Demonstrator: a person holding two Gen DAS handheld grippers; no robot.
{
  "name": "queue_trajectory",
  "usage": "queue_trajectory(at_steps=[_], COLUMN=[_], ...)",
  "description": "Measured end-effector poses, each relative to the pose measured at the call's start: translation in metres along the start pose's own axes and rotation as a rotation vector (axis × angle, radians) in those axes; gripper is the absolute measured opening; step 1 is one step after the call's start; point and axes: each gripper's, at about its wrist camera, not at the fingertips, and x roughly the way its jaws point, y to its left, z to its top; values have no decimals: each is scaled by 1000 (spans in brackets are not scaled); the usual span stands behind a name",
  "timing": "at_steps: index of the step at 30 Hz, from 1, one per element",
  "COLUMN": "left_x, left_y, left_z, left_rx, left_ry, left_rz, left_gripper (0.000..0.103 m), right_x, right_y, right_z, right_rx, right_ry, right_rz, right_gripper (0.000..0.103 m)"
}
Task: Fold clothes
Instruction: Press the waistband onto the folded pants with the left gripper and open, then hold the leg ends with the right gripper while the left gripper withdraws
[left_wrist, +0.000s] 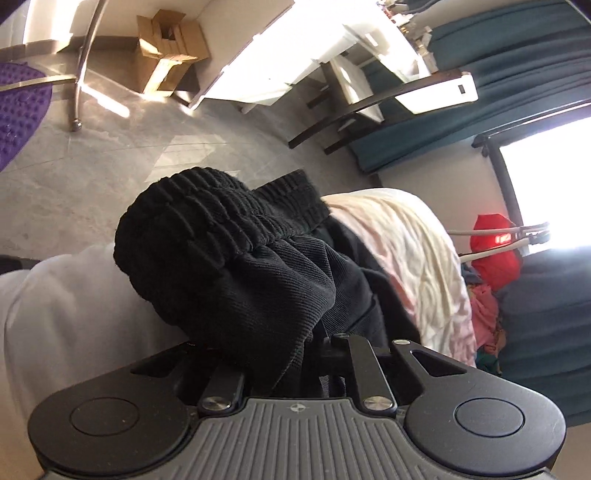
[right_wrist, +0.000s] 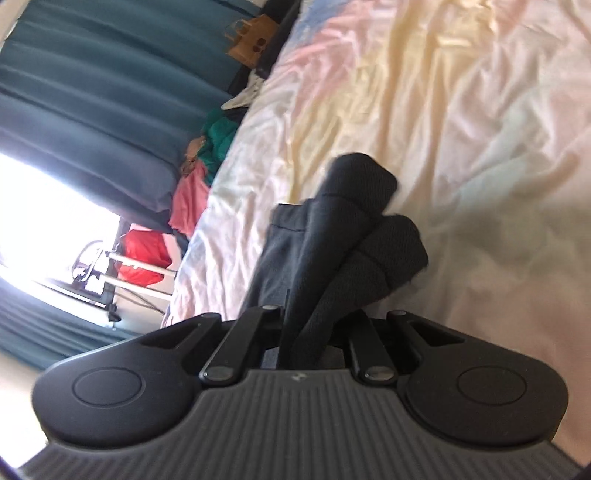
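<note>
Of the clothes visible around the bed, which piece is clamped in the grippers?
The black garment, alone in the grippers; the pink, green and red ones lie aside.

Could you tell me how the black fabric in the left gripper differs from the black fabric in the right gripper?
The left gripper holds black fabric with a gathered, ribbed elastic band, bunched into a broad mound. The right gripper holds black fabric with cuff-like ends, drawn into narrow folds. The left bunch hangs beside the bedsheet; the right bunch is above it. Both are black and clamped.
</note>
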Motion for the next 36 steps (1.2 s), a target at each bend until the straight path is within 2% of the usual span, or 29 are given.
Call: queue_trajectory(at_steps=[2,4,6,10,12,14,17,21,25,30,33,36], left_x=[3,2,-2,-22,-39,-56,-77,-85,-56,7,45,88], left_y=[16,21,19,3,-6,-18,-49,-104,-159,-204,-216,-209], left_z=[-9,-14,-21,-34,-39,-43,-60,-109,-180,-256,-290,-307], left_rx=[-24,-3,42,226,301,384,517,701,877,979,1060,1091], left_ry=[-6,-5,21,61,49,22,-54,-151,-203,-183,-161,-116], left_rz=[-10,-32,-23,67,137,185,209,164,78,-8,2,76], left_gripper=[22,26,39,56,60,60,65,75,78,78,78,79], right_x=[4,7,9,9,8,6,5,3,2,3,2,1], right_y=[-7,-15,-23,-28,-28,-29,-27,-23,-21,-20,-24,-27], right_z=[-1,-2,-2,0,-1,-2,-1,1,2,1,1,1], right_rx=[11,21,36,35,42,41,29,13,-4,-37,-13,-2], right_ry=[11,23,43,59,55,50,45,38,34,29,32,38], right_rz=[-21,-42,-45,-33,-24,-17,-9,-1,0,-4,1,6], right_gripper=[9,9,9,9,9,9,9,9,9,9,9,9])
